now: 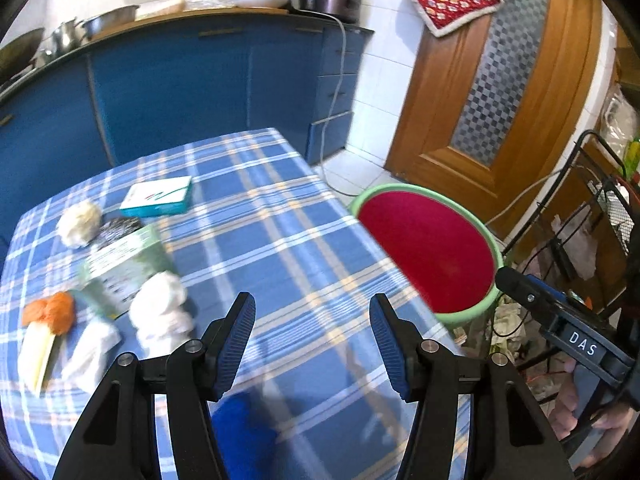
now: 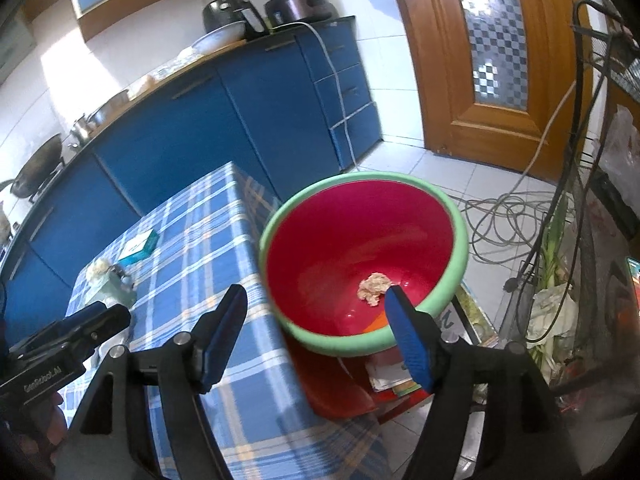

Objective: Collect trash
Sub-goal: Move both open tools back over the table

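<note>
A red basin with a green rim [image 2: 460, 240] stands on a red stool beside the table, and one crumpled beige wad [image 2: 374, 289] lies in it. My right gripper [image 2: 316, 292] is open and empty, above the table's edge and the basin's near rim. My left gripper [image 1: 313, 300] hangs open over bare blue plaid tablecloth [image 1: 280, 240], with nothing between its fingers. To its left lie white tissue wads [image 1: 162, 312], another wad [image 1: 79, 222], an orange scrap [image 1: 50, 312], a pale green box [image 1: 124, 264] and a teal box [image 1: 158, 196]. The basin's rim [image 1: 400, 189] shows off the table's right edge.
Blue kitchen cabinets [image 1: 180, 92] run behind the table. A wooden door [image 2: 500, 80] stands at the back right. Cables [image 2: 500, 220] sprawl on the tiled floor, and a black wire rack [image 2: 592, 160] with bags fills the right side. A red stool [image 2: 340, 384] carries the basin.
</note>
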{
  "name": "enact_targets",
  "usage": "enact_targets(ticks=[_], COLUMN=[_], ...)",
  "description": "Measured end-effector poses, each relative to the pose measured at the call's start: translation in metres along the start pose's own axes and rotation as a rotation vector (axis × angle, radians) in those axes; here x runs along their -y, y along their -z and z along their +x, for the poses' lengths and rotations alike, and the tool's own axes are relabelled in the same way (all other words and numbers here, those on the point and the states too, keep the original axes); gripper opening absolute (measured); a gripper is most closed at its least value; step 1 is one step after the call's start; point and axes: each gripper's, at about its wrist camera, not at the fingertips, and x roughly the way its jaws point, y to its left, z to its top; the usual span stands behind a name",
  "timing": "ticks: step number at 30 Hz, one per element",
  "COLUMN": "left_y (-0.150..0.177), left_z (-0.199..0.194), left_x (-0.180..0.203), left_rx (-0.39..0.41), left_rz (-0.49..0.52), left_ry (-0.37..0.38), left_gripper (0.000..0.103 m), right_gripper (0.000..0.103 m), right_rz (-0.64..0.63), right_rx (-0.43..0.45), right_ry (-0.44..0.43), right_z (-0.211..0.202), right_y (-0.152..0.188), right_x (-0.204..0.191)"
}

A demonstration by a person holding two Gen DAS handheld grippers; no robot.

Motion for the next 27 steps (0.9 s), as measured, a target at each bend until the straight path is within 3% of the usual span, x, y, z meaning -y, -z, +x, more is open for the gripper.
enact_targets(ticks=[16,27], left_y=[0.035,0.049], left_z=[-0.037,-0.043], left_x=[-0.094,-0.175], left_rx=[0.028,0.001], left_rz=[-0.124,-0.156], left_ry=[-0.148,-0.320], left_gripper=[0.061,0.061], right_gripper=[0.082,0.083], right_rz=[-0.112,-0.158], right_rx=[-0.057,-0.086], right_ry=[-0.071,-0.085], right_z=[0.005,0.009], right_y=[0.032,0.049], right_x=[-0.064,-0.096])
